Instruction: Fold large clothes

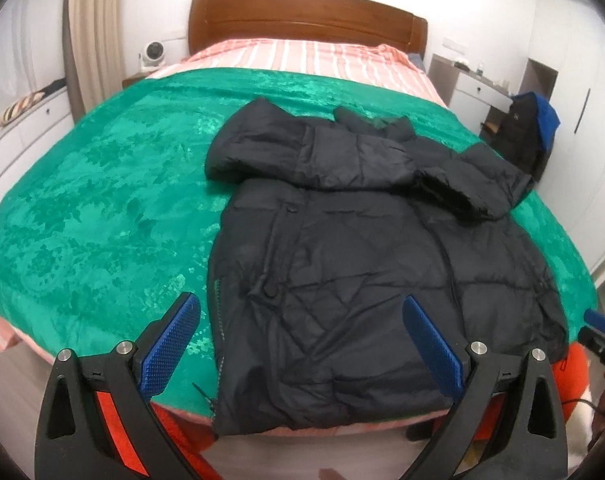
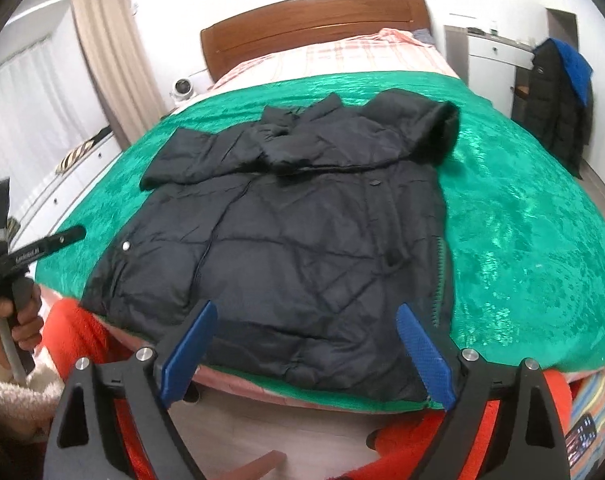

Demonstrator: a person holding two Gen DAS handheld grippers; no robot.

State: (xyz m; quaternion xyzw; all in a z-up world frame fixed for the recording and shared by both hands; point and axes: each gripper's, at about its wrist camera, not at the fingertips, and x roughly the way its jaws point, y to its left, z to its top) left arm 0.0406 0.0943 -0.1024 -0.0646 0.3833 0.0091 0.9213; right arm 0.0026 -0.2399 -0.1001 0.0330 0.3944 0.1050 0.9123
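Left tool (image 1: pixel 300 320) wide open, blue pads spread apart, nothing between them, hovering over the near hem of the black puffer jacket (image 1: pixel 354 248). Left pad (image 1: pixel 170 344) over green blanket just beside the jacket's zipper edge, right pad (image 1: pixel 432 348) over the jacket's lower panel. No contact visible with the fabric.

Right tool (image 2: pixel 306 328) also wide open, gripping nothing, poised above the jacket (image 2: pixel 302 240) at its near hem. Both blue fingers (image 2: pixel 422 348) framing the lower quilted panel, zipper edge just beside the right one.

Jacket lying flat on the green blanket (image 1: pixel 94 200), front down toward the foot of the bed, hem hanging slightly past the blanket's near edge. Both sleeves folded inward across the chest, cuffs crossing below the collar. Collar pointing away toward the wooden headboard (image 1: pixel 302 16). One silver snap (image 2: pixel 126 245) showing on the jacket's left side in the right wrist view.

Beyond the jacket: pink striped sheet (image 1: pixel 294 56) between blanket and headboard. Left of the jacket, far off, a white camera (image 1: pixel 152 54) on a nightstand and a beige curtain (image 1: pixel 90 32). Right of the jacket, well apart, a dark coat with a blue garment (image 1: pixel 532 132) draped on a chair. Near the jacket's hem, orange clothing (image 2: pixel 74 340) below the bed edge.
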